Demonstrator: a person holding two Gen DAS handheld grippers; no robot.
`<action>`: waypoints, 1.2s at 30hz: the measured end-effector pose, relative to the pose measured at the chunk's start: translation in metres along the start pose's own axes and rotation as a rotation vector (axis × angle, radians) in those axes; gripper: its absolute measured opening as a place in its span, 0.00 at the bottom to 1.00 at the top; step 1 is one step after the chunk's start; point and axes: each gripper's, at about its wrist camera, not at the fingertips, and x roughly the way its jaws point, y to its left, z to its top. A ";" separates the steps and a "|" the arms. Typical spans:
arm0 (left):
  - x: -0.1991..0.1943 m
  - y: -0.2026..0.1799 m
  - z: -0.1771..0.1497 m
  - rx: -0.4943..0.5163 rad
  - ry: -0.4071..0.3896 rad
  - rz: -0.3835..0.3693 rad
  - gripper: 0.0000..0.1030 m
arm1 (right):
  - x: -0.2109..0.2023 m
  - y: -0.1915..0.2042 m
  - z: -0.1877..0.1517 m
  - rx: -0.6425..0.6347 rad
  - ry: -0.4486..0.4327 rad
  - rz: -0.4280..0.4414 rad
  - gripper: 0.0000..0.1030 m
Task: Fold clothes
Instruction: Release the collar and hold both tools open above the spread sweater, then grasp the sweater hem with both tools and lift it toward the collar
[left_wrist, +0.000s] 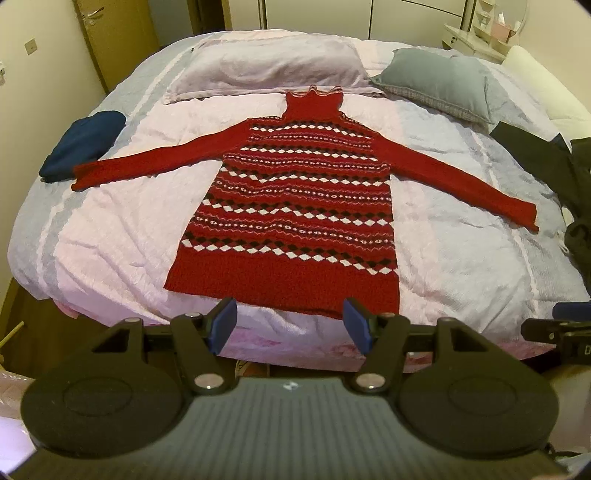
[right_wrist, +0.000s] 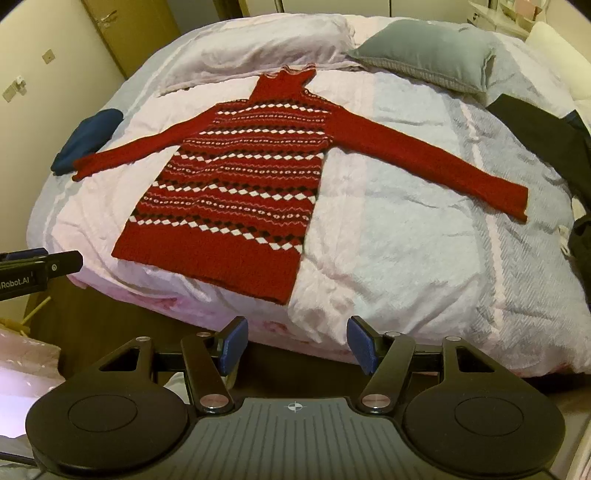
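Sweater (left_wrist: 295, 199) lies flat on bed (left_wrist: 110, 236), unfolded. Both hand-held grippers, left (left_wrist: 290, 326) and right (right_wrist: 295, 345), jaws apart, empty. Risk: loose knit bunching if one sleeve is pulled unevenly.

A home bedroom: a wide bed (left_wrist: 110, 236) under a rumpled pink-and-blue quilt fills the room. At the bed's head lie a lilac pillow (left_wrist: 273, 66) and a grey cushion (left_wrist: 439, 81). Beyond the head, a wooden door (left_wrist: 114, 37) stands to the left and a white dressing table (left_wrist: 476, 37) to the right.
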 end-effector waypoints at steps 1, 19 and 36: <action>0.001 0.001 0.000 -0.003 0.000 0.001 0.58 | 0.001 0.000 0.000 -0.005 0.000 0.001 0.61; 0.040 0.038 0.040 -0.078 0.003 -0.005 0.59 | 0.037 0.004 0.046 0.017 0.016 0.015 0.61; 0.209 0.142 0.249 0.079 0.092 -0.178 0.59 | 0.163 0.005 0.191 0.355 0.132 -0.124 0.61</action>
